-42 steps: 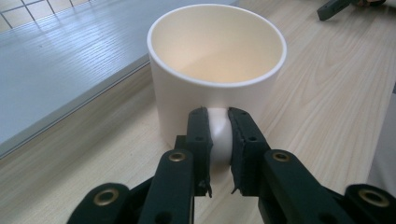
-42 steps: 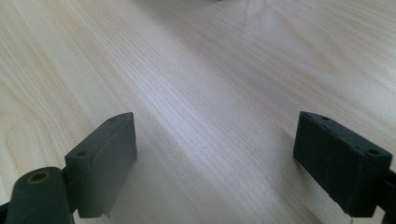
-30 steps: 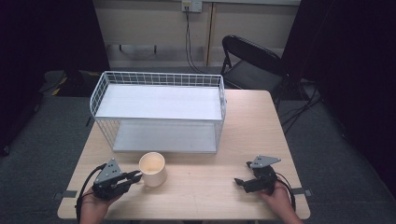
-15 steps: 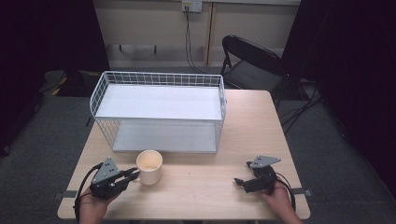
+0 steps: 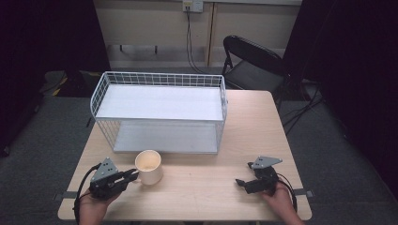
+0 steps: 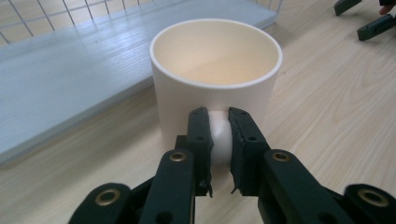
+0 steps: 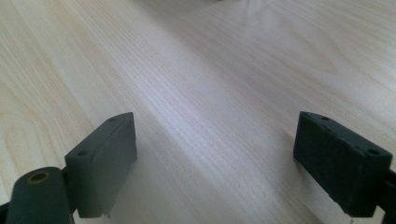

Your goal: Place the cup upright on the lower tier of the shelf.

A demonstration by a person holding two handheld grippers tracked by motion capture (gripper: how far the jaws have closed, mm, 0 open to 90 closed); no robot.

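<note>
A cream mug (image 5: 149,166) stands upright and empty on the wooden table, left of centre near the front edge. My left gripper (image 5: 133,176) lies level beside it, its jaws shut on the mug's handle. In the left gripper view the two black pads of the left gripper (image 6: 219,119) pinch the handle (image 6: 220,135) from both sides, with the mug (image 6: 217,70) just beyond. My right gripper (image 5: 242,183) rests on the table at the front right, open. Between the wide-apart jaws of the right gripper (image 7: 215,140) there is only bare wood.
A white wire rack (image 5: 159,103) with two white shelves stands across the back half of the table (image 5: 202,187), just behind the mug. A black folding chair (image 5: 253,61) stands beyond the table's far right corner. Bare wood lies between the two grippers.
</note>
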